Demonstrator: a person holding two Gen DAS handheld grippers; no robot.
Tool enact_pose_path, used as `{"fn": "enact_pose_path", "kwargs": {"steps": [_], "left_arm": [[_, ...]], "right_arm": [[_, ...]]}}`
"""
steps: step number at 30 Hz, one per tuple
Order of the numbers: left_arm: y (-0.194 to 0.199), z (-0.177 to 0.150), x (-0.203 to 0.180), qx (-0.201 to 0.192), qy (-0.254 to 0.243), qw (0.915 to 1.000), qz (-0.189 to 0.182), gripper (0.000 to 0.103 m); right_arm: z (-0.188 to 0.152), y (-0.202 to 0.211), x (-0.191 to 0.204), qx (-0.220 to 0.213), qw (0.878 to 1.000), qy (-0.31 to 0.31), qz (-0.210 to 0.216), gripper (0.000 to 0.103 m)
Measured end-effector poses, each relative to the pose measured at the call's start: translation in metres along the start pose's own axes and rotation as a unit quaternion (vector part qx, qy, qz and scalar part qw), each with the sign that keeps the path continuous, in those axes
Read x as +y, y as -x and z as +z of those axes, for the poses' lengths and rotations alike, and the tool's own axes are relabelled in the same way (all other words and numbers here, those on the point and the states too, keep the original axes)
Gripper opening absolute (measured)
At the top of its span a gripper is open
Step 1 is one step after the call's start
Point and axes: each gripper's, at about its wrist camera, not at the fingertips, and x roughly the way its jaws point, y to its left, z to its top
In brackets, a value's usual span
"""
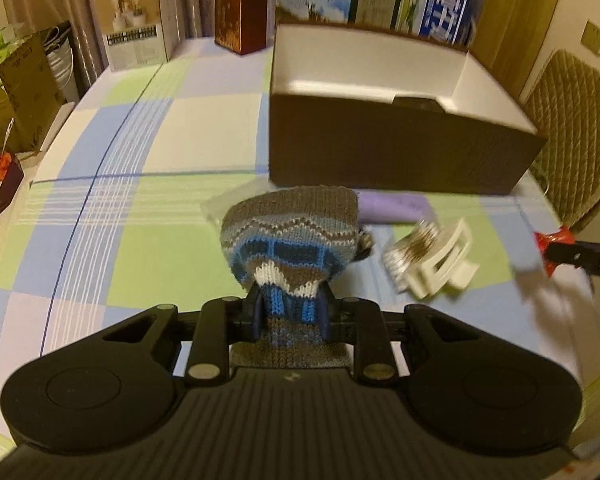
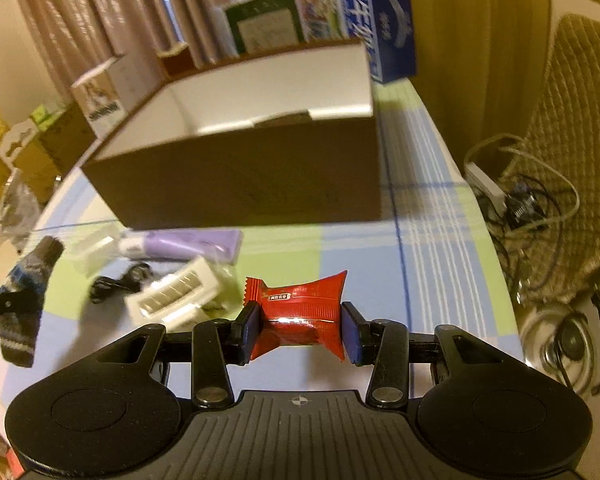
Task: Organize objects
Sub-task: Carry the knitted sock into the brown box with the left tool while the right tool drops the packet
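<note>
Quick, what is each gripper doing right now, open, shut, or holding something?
Left gripper: shut on the knitted sock.
Right gripper: shut on the red candy packet.

Each scene is viewed from close behind a pair of fingers (image 1: 290,304), angled down over the checked surface (image 1: 148,148); the brown box (image 1: 400,160) ahead is faced by both. The left view is taken from the left, the right view from the right; box (image 2: 252,184) and surface (image 2: 432,216) are shared.

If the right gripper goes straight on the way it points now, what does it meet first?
Probably the brown front wall of the open box. The right gripper, shut on the red candy, has only bare tablecloth ahead; depth is uncertain.
</note>
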Motion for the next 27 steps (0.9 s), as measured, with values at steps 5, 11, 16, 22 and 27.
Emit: {"fn": "enact_pose_path", "kwargs": {"steps": [5, 11, 16, 22, 27], "left_arm": [[0.016, 0.012, -0.017, -0.021, 0.005, 0.9997, -0.009, 0.021], [0.025, 0.030, -0.038, -0.045, 0.000, 0.9989, -0.015, 0.021], [0.025, 0.055, -0.051, -0.061, -0.007, 0.9980, -0.016, 0.021], [0.013, 0.100, -0.062, -0.081, -0.026, 0.9961, -0.023, 0.021], [-0.009, 0.144, -0.071, -0.089, -0.046, 0.9945, -0.032, 0.021]], "right_arm": [[0.011, 0.015, 0.007, -0.022, 0.999, 0.020, 0.026, 0.040], [0.026, 0.027, 0.011, -0.042, 0.997, 0.043, 0.050, 0.040], [0.048, 0.027, 0.012, -0.061, 0.995, 0.051, 0.060, 0.040], [0.082, 0.016, 0.014, -0.088, 0.993, 0.043, 0.060, 0.040], [0.114, -0.002, 0.014, -0.091, 0.994, 0.026, 0.061, 0.040]]}}
